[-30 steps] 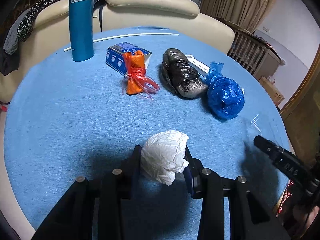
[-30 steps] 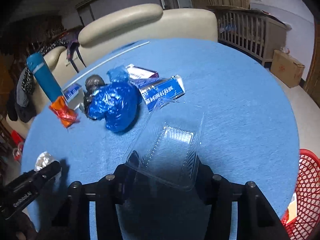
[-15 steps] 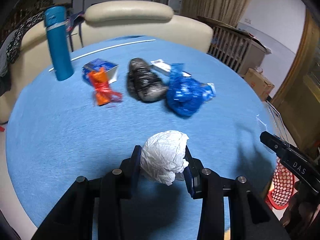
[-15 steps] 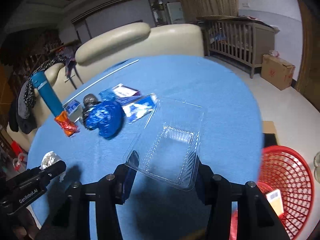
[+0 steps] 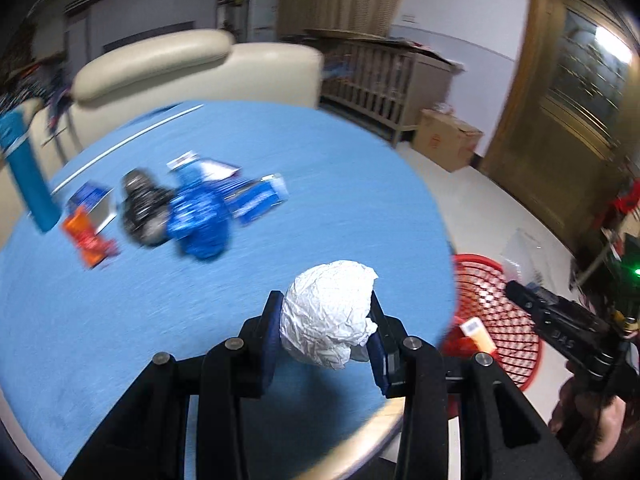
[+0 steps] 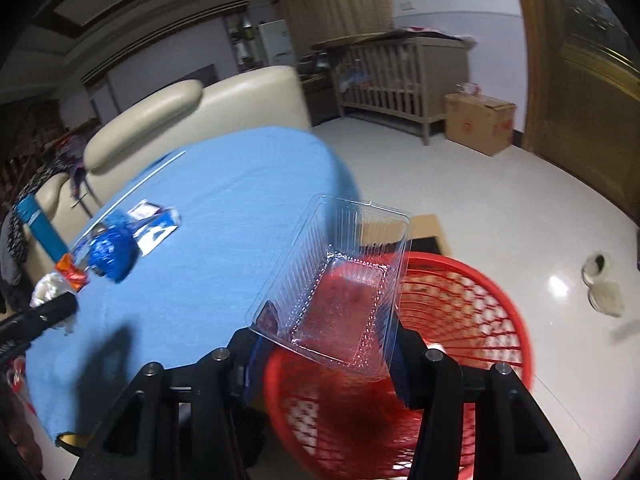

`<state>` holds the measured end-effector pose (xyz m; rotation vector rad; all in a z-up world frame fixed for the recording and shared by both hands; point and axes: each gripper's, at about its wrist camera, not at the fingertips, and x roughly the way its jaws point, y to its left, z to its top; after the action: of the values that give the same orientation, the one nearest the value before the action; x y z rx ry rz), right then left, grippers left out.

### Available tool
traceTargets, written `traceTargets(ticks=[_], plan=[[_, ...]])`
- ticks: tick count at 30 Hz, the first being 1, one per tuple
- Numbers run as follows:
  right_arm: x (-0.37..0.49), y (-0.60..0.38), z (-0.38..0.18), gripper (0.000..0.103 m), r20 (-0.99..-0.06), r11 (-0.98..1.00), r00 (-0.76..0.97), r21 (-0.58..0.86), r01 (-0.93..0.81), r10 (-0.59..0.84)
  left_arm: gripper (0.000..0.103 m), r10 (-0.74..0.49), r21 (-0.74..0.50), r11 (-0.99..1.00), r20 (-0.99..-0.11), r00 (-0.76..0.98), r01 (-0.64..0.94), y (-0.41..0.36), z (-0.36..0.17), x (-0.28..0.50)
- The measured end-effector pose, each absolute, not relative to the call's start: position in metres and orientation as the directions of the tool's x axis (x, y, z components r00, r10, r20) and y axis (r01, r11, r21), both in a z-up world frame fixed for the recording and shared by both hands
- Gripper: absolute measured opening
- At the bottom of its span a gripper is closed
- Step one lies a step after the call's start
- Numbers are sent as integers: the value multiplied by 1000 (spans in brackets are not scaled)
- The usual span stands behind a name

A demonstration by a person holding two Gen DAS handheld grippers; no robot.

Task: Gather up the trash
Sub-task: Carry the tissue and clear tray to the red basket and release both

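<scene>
My left gripper [image 5: 326,330] is shut on a crumpled white paper ball [image 5: 328,314], held above the right edge of the round blue table [image 5: 120,320]. My right gripper [image 6: 326,340] is shut on a clear plastic tray [image 6: 340,280], held over the red mesh basket [image 6: 460,320] on the floor. The basket also shows in the left wrist view [image 5: 496,312] with a small orange item inside. A blue bag [image 5: 200,216], a black bag [image 5: 140,208], an orange bag [image 5: 86,236] and blue packets [image 5: 260,196] lie on the table.
A tall blue bottle [image 5: 28,176] stands at the table's far left. A cream sofa [image 5: 180,64] is behind the table. A wooden crib [image 6: 400,80] and a cardboard box [image 6: 480,120] stand on the white floor beyond the basket.
Both grippers have swung right, off the table toward the red basket, each still holding its item. The clear tray now hangs over the basket.
</scene>
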<state>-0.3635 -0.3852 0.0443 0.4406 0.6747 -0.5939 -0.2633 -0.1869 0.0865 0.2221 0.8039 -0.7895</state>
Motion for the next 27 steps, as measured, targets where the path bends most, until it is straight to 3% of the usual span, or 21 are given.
traceTargets(ticks=[8, 11, 14, 27], plan=[[-385, -412, 31, 56, -705, 711, 603, 201, 674, -372, 40, -596, -85, 599, -712, 372, 797, -241, 97, -296], [-388, -421, 14, 60, -746, 694, 569, 205, 690, -346, 40, -600, -82, 576, -718, 352, 814, -256, 97, -304], [-392, -429, 1, 70, -777, 683, 543, 208, 700, -320, 40, -599, -77, 560, -725, 339, 825, -268, 95, -309], [-448, -475, 27, 73, -687, 529, 561, 294, 796, -462, 40, -604, -84, 465, -758, 246, 882, -322, 82, -335]])
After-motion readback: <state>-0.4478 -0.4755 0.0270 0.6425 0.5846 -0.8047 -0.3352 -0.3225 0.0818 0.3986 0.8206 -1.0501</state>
